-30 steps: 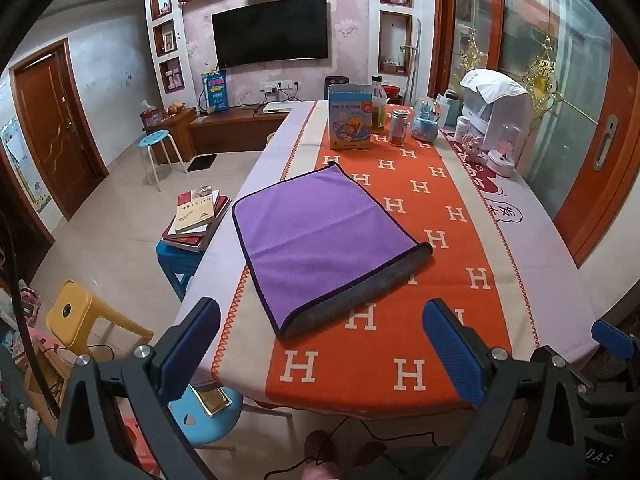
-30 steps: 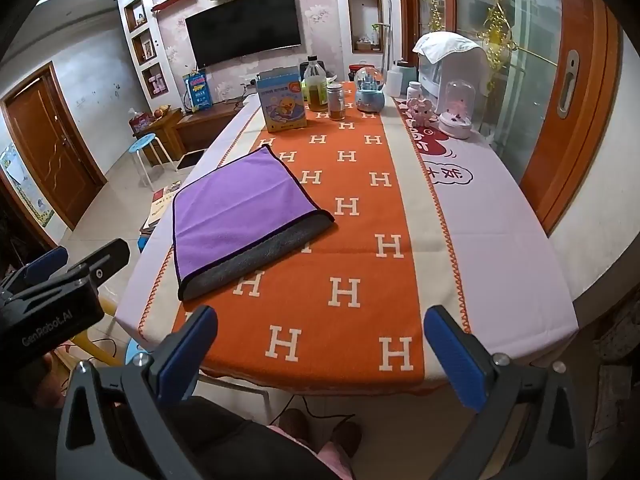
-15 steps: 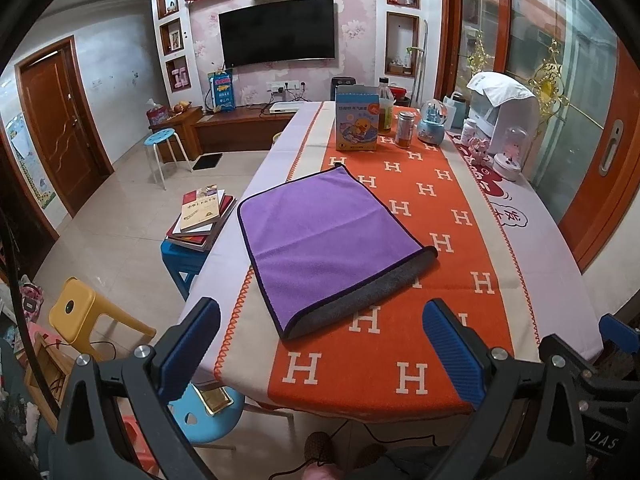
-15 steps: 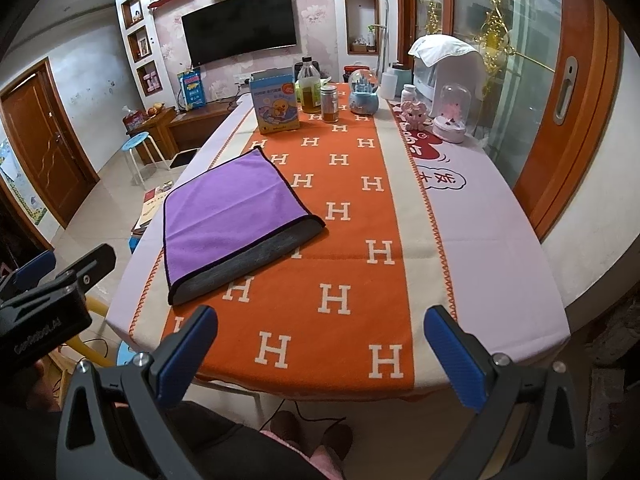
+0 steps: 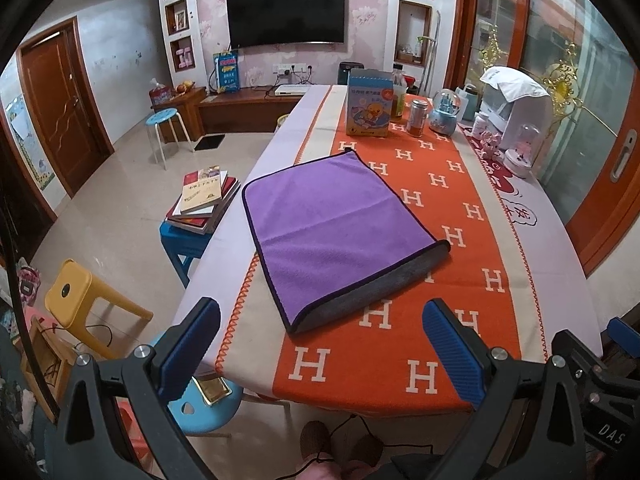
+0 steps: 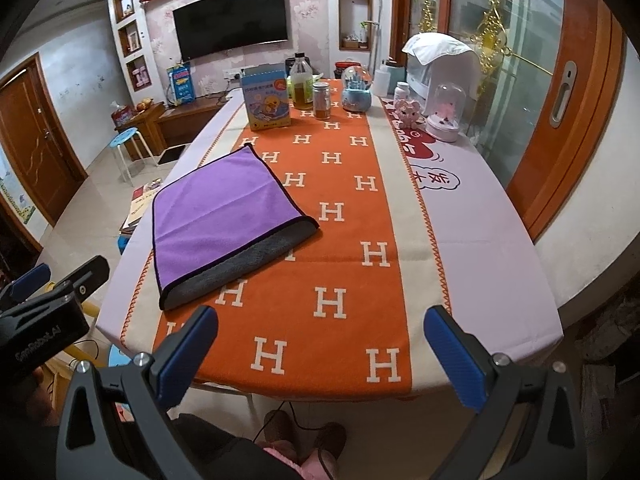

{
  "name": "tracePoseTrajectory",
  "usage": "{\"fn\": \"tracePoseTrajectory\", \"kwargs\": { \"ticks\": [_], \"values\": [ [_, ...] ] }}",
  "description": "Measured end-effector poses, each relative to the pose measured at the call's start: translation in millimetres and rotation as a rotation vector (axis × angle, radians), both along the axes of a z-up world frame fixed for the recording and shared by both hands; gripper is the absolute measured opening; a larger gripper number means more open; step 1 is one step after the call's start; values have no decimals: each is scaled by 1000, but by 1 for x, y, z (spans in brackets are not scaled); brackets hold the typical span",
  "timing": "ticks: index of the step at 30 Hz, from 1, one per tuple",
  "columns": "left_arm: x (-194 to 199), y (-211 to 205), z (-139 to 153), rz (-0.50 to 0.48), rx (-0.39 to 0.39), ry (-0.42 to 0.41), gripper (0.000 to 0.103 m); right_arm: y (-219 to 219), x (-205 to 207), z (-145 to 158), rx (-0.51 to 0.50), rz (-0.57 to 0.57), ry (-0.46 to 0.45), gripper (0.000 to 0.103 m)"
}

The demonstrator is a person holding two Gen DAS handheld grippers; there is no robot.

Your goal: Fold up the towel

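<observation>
A purple towel (image 5: 336,220) with a grey underside is seen lying flat on the table (image 5: 532,248), folded over so that a grey strip is exposed along its near edge, and it is placed partly on the orange runner (image 5: 440,280) and partly on the pale cloth beside it. Beyond the towel, a blue box (image 5: 368,104), a bottle (image 5: 399,96) and a jar (image 5: 416,118) are stood together at the far end. The left hand-held gripper (image 5: 320,352) and the right hand-held gripper (image 6: 320,356) are both held spread wide, short of the towel and off the table's near edge, with nothing pinched.

Each tool (image 5: 320,344) has black arms, ribbed blue pads (image 6: 452,360) (silver screws behind), white lettering.
</observation>
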State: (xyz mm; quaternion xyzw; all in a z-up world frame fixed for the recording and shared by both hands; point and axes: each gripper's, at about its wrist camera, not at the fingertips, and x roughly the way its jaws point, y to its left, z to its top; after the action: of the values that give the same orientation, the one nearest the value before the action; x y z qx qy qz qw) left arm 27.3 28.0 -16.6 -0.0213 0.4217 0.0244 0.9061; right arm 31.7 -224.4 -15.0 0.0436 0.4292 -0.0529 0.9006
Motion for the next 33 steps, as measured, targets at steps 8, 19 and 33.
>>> {"fn": "tracePoseTrajectory", "kwargs": {
  "ticks": [8,19,33],
  "values": [
    [21,21,-18,-53,-43,53,101,10,12,-8,-1,-61,33,103],
    [44,27,-37,-138,-34,74,101,17,31,-22,11,-66,41,103],
    [66,23,-65,-67,-39,90,101,2,96,-44,-61,235,25,101]
  ]
}}
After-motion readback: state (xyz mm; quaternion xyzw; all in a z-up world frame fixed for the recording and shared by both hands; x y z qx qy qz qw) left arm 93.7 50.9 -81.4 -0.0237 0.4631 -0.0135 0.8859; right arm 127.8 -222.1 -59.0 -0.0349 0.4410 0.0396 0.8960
